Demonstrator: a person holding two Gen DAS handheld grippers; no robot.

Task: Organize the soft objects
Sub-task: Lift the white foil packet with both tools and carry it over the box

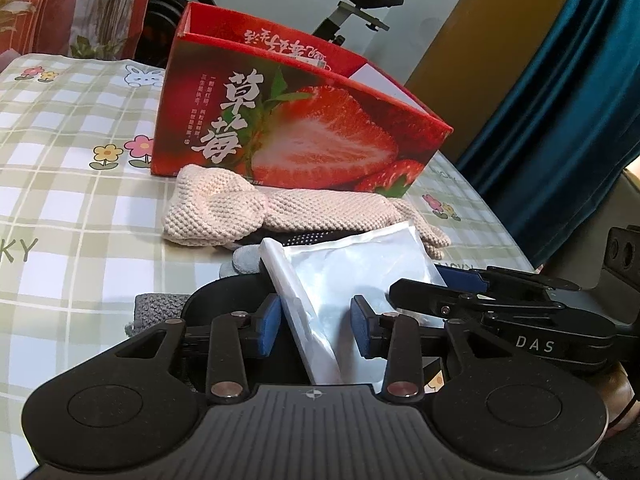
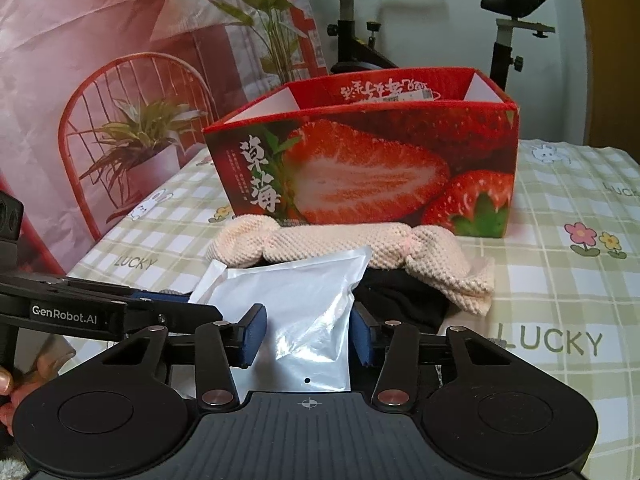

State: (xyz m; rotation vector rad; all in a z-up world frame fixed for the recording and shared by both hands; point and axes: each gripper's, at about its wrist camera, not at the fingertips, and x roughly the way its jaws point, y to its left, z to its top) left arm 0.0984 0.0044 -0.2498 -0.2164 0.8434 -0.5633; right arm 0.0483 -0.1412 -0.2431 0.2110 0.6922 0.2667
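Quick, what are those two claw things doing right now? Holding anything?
Left gripper: closed on the edge of the clear plastic packet.
Right gripper: the same packet sits between its pads; a firm grip cannot be told.

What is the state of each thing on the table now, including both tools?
strawberry box: upright, top open.
plastic pouch: crumpled, between both tools' pads.
pink knitted piece: lying bunched before the box.
black cloth: partly under the knitted piece.
left tool: closed on the pouch.
right tool: closed on the pouch.
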